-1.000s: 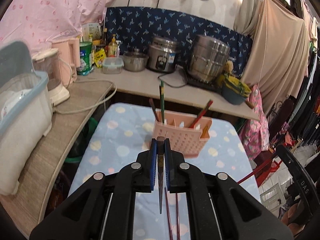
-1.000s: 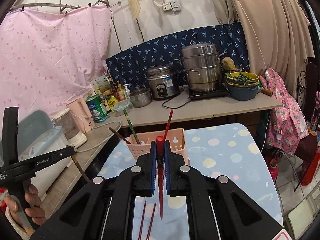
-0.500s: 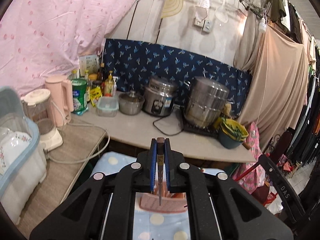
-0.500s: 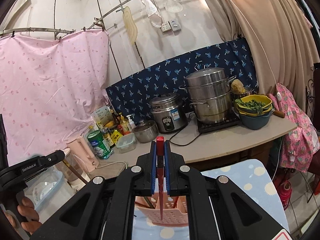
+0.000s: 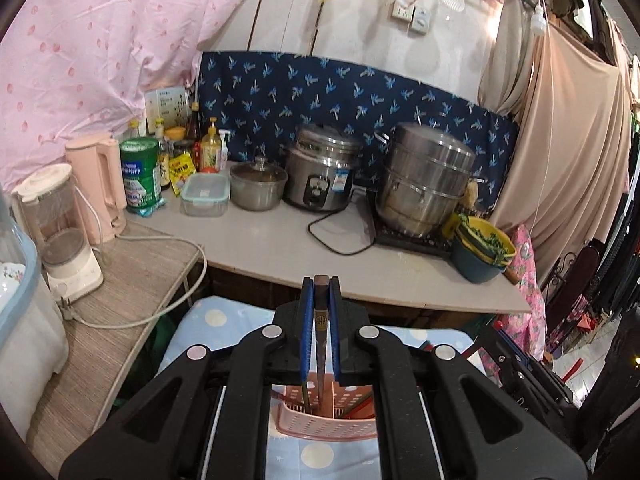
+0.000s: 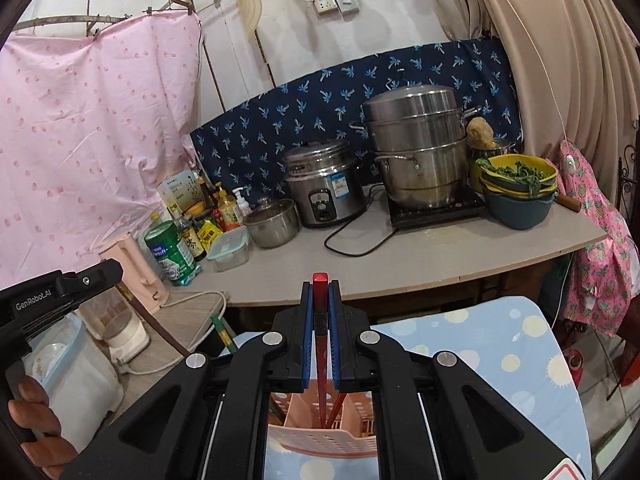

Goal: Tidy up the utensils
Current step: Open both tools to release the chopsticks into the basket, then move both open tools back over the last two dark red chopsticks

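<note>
Behind, at 12 o'clock, a cluttered kitchen surface (image 5: 280, 236) carries steel pots. Both grippers have moved forward since a second ago and now hang over the pink perforated plastic basket (image 5: 326, 424). The left gripper (image 5: 320, 300) is clenched on a dark brown chopstick (image 5: 320, 344), the right gripper (image 6: 320, 300) on a red chopstick (image 6: 320, 352); both tips point into the basket, so dropping seems next.

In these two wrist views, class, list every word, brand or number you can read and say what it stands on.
"GenRobot.AI": white print on the left gripper, right wrist view.
Green can: white lettering, too blurred to read.
Rice cooker: blue sticker, too small to read.
Yellow packet, white carton, bottles: print unreadable.
Brown chopstick and red chopstick: a small stamped mark on each, unreadable.
</note>
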`<state>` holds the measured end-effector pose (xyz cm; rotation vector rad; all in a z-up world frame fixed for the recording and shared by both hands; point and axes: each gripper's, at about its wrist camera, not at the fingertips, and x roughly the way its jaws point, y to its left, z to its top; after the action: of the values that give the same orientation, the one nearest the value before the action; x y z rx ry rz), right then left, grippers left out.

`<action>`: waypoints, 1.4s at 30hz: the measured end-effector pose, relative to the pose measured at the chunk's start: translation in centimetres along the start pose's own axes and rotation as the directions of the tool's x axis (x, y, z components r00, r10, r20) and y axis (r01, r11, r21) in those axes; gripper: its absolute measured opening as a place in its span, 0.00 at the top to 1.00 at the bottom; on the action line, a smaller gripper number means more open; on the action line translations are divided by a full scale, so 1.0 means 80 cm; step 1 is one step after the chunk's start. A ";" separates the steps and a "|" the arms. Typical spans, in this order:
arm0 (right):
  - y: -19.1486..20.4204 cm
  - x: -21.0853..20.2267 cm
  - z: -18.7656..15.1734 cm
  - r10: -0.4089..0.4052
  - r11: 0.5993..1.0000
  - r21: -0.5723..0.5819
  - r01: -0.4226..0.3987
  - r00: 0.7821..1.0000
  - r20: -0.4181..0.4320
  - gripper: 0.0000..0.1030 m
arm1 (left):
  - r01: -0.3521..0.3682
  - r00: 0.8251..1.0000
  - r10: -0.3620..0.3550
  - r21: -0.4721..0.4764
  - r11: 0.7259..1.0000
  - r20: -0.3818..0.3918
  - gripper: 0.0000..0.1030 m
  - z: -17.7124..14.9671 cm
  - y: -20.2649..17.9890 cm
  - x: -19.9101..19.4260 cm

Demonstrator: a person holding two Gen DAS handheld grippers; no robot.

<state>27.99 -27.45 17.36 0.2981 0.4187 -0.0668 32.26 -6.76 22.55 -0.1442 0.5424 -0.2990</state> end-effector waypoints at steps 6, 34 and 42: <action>-0.001 0.014 -0.018 -0.011 1.000 -0.007 0.011 0.999 -0.037 0.93 | -0.008 0.999 0.008 0.002 1.000 -0.048 0.93 -0.017 0.003 0.017; 0.011 -0.135 -0.098 0.004 0.999 -0.036 -0.004 1.000 -0.004 0.64 | -0.097 0.993 0.105 0.125 0.987 -0.059 0.61 -0.116 -0.017 -0.081; 0.002 -0.163 -0.148 -0.019 0.999 -0.033 0.017 0.999 -0.042 0.61 | -0.113 0.986 0.126 0.117 0.987 -0.106 0.61 -0.169 -0.005 -0.096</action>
<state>11.49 -23.73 12.44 0.2638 0.4644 -0.0712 18.75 -5.46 14.87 0.0136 0.6431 -0.2201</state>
